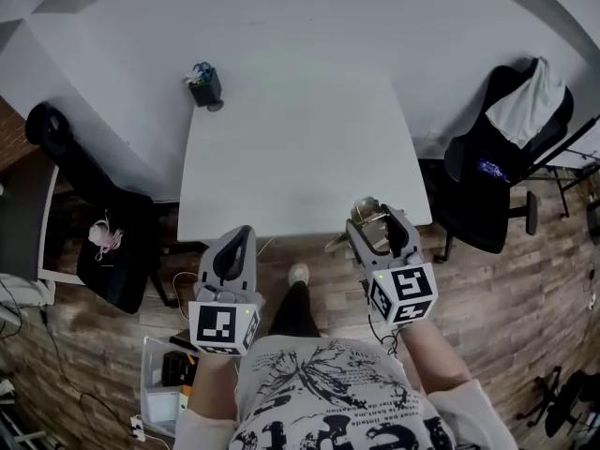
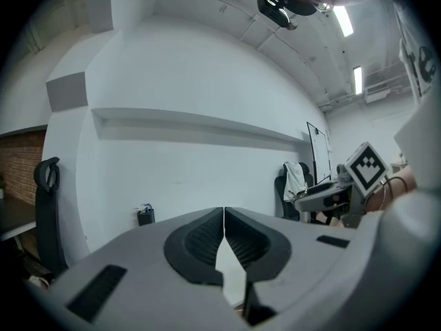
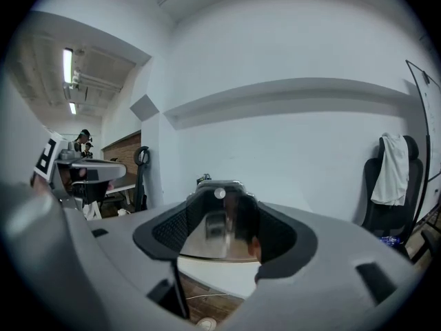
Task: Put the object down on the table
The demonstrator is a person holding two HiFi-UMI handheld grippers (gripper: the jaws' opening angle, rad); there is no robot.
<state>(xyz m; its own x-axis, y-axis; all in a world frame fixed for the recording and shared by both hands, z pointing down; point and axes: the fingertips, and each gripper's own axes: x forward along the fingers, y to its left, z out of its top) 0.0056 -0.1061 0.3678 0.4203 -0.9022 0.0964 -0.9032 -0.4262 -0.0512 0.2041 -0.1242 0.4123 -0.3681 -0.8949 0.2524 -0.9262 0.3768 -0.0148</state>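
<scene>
My right gripper (image 1: pixel 376 217) is shut on a shiny metal object (image 1: pixel 368 223), held just at the front right edge of the white table (image 1: pixel 300 148). In the right gripper view the reflective metal object (image 3: pixel 219 221) fills the gap between the dark pads (image 3: pixel 279 234), with the gripper (image 3: pixel 222 209) above the table's edge. What the object is I cannot make out. My left gripper (image 1: pixel 238 240) hangs in front of the table's near edge, above the wooden floor. Its jaws (image 2: pixel 224 216) are pressed together with nothing between them.
A black pen holder (image 1: pixel 204 86) stands at the table's far left corner. A black office chair with a white cloth (image 1: pixel 511 143) is at the right, another black chair (image 1: pixel 98 228) at the left. A clear box of items (image 1: pixel 167 375) sits on the floor.
</scene>
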